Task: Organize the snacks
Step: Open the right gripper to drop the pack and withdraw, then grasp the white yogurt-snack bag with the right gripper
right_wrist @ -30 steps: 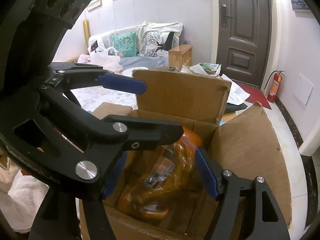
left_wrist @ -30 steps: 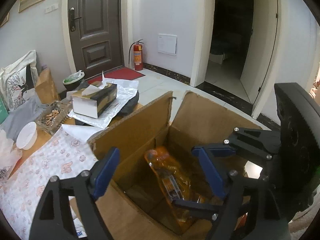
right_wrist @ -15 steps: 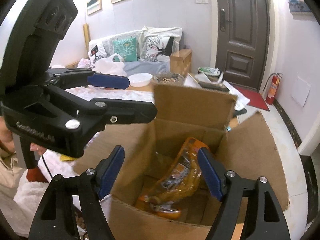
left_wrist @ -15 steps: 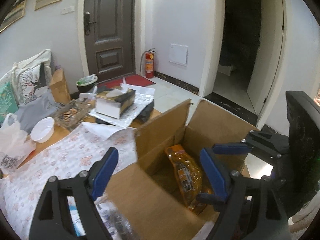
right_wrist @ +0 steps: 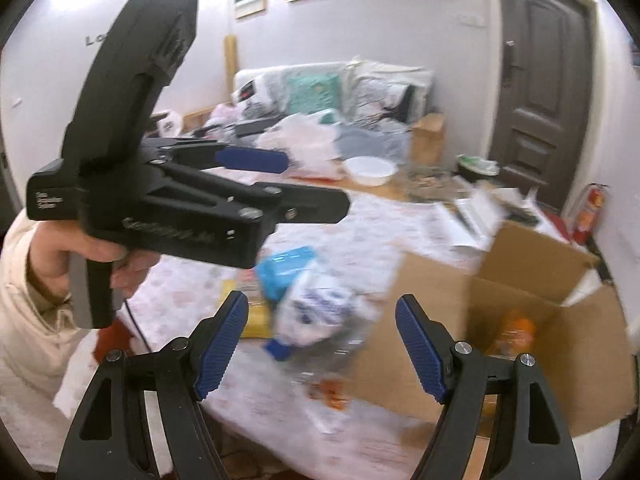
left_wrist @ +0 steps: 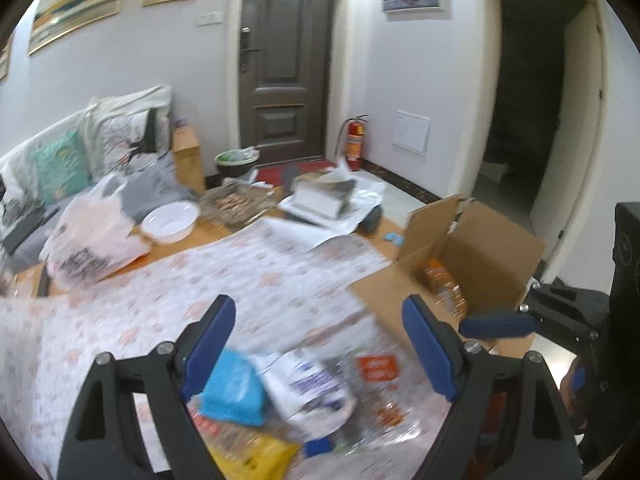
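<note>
Presently both tongs stand open and empty. The left tongs [left_wrist: 316,344] hover over the snack pile [left_wrist: 280,396], which lies on the table [left_wrist: 240,280] directly between and just below their jaws: a blue pack [left_wrist: 232,388], a white bag [left_wrist: 308,384] and a yellow pack [left_wrist: 256,456], all blurred. The right tongs [right_wrist: 320,344] point at the same pile; the white bag sits between their jaws but untouched. Their jaws have not widened appreciably in the last half second.

The box [left_wrist: 480,256] stands to the right of both tongs, flaps up, so that items can be dropped in from above. An orange pack [right_wrist: 516,332] already lies inside, leaning on the wall.

Judgement: one item stowed; the pile remains. Both tongs are placed to select the next snack, and the open jaws suit that. The loose, slippery wrappers may shift under a pinch.
</note>
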`<state>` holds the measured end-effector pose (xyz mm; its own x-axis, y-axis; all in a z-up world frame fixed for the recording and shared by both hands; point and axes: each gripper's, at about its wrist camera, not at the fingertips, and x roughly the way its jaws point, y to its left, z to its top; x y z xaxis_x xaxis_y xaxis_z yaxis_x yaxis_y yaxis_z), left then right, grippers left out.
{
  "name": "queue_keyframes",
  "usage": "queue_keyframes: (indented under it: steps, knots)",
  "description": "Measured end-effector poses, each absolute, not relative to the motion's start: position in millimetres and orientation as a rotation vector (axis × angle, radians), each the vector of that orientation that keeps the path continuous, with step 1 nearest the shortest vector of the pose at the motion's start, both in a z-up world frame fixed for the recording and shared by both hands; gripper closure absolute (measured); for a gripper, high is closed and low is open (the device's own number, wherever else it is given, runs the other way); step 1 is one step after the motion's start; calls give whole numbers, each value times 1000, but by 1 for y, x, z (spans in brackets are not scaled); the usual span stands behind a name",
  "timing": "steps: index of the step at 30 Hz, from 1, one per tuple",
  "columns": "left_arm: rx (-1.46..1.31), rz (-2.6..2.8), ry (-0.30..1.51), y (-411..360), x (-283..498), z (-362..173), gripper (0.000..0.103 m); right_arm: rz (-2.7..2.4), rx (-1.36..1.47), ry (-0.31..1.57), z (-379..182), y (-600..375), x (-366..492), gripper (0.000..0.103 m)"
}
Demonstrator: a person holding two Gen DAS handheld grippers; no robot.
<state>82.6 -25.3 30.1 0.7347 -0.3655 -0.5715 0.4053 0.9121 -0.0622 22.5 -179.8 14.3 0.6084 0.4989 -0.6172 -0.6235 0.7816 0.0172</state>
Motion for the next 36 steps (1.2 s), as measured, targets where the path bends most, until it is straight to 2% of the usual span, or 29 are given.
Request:
queue_keyframes:
  steps: [6, 16, 31, 36]
  knots:
    - [14, -367, 661, 33, 81, -7, 20, 701, -193, 745, -15, -125, 37, 30]
    - [-62, -382, 771, 63, 101, -76, 20, 455, -219, 827, -86, -92, 85, 33]
    - [-121, -449, 806, 61, 121, -100, 20, 339, -211, 873, -123, -96, 110, 33]
    - [-127, -462, 812, 59, 122, -103, 20, 352, -219, 869, -125, -94, 109, 41]
